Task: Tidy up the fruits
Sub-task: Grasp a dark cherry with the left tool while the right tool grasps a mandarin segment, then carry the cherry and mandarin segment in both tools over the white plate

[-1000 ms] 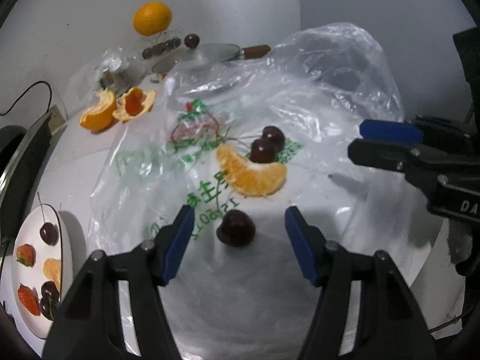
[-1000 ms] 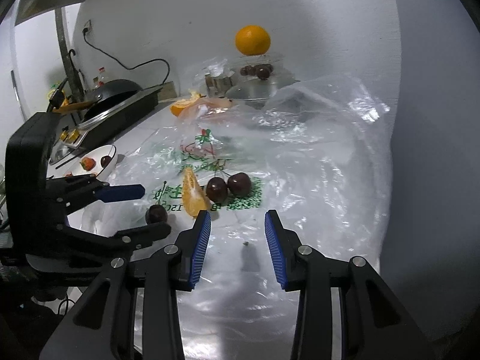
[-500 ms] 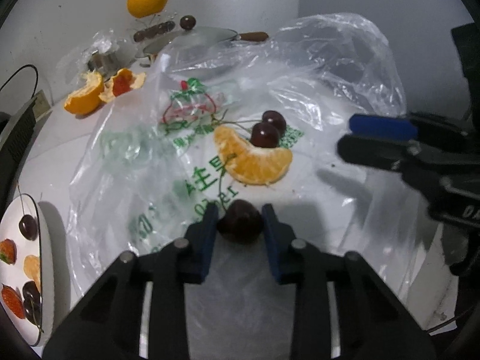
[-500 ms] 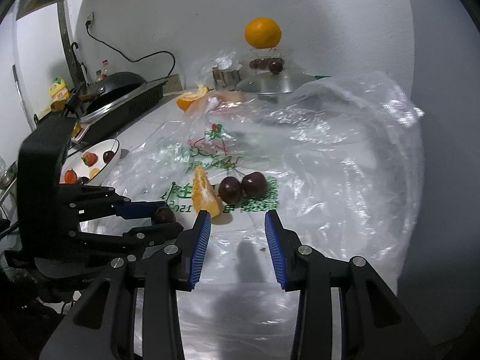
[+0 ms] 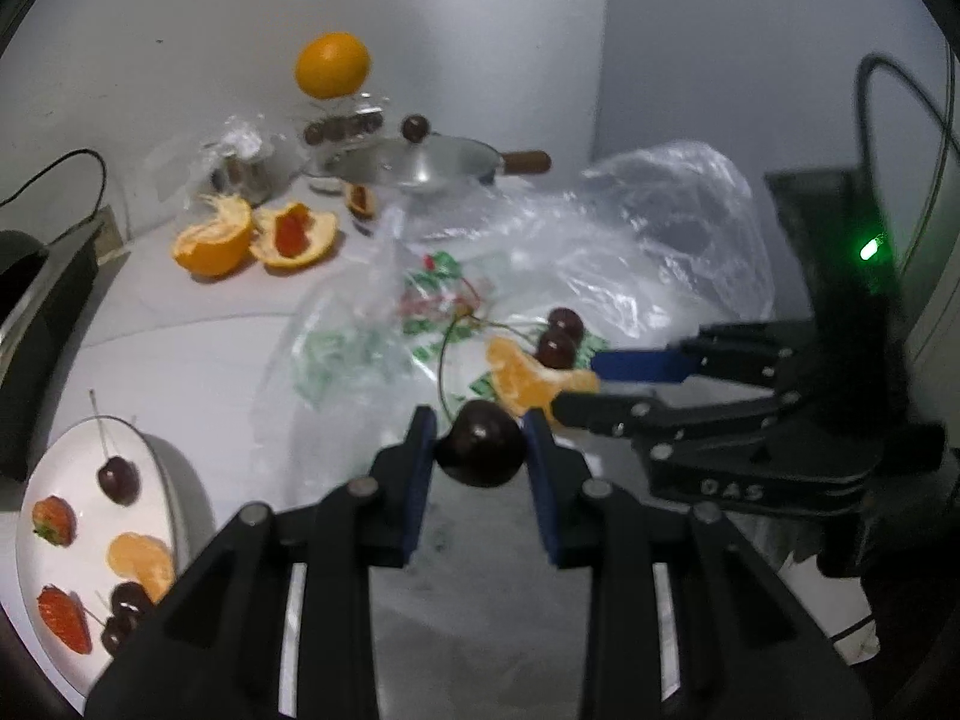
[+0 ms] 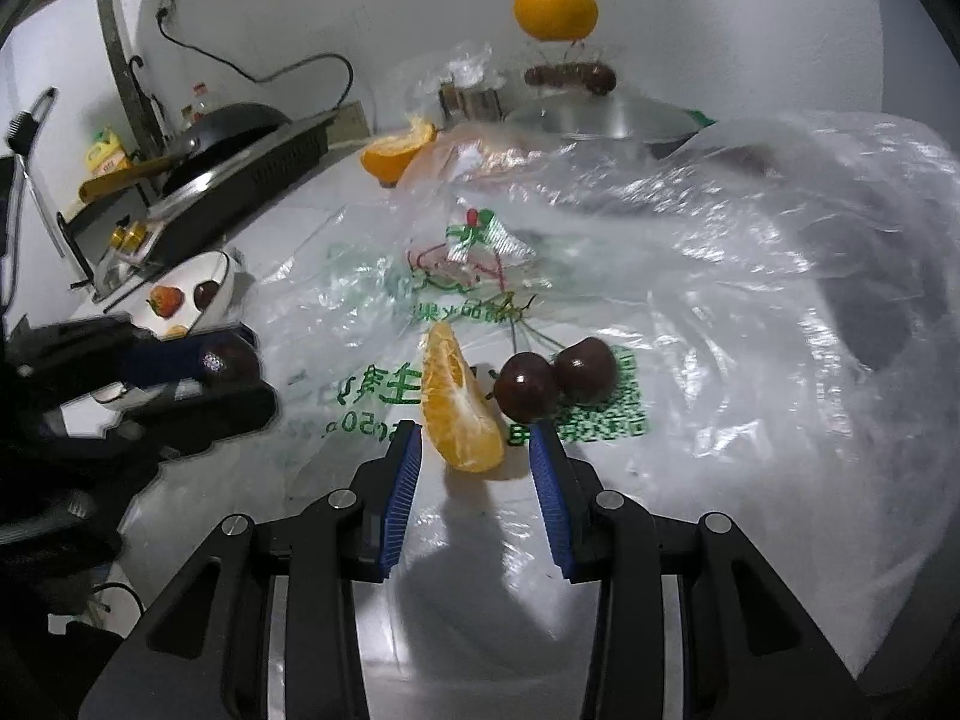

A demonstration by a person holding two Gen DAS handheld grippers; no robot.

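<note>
A: Cherry (image 5: 480, 450), dark, round and glossy, sits clamped between the blue pads of the left tongs (image 5: 477, 450), lifted off the clear printed plastic bag (image 6: 690, 276). Squeeze harder and the skin could split; loosen and it may roll out.

B: And the right tongs (image 6: 474, 459)?

A: Apart, straddling the peeled orange segment (image 6: 459, 408) on the bag. Closing could drag the slippery film, nudging the two dark stemmed cherries (image 6: 555, 378) beside it. The white plate (image 5: 54, 474) waits on the worktop.

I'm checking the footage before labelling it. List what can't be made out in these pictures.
- White plate, left wrist view: near rim cut off by the left hand-held gripper body.
- Plate, right wrist view: mostly hidden behind that gripper.
- Held cherry, right wrist view: blurred.
- Bag print: too distorted to read.
</note>
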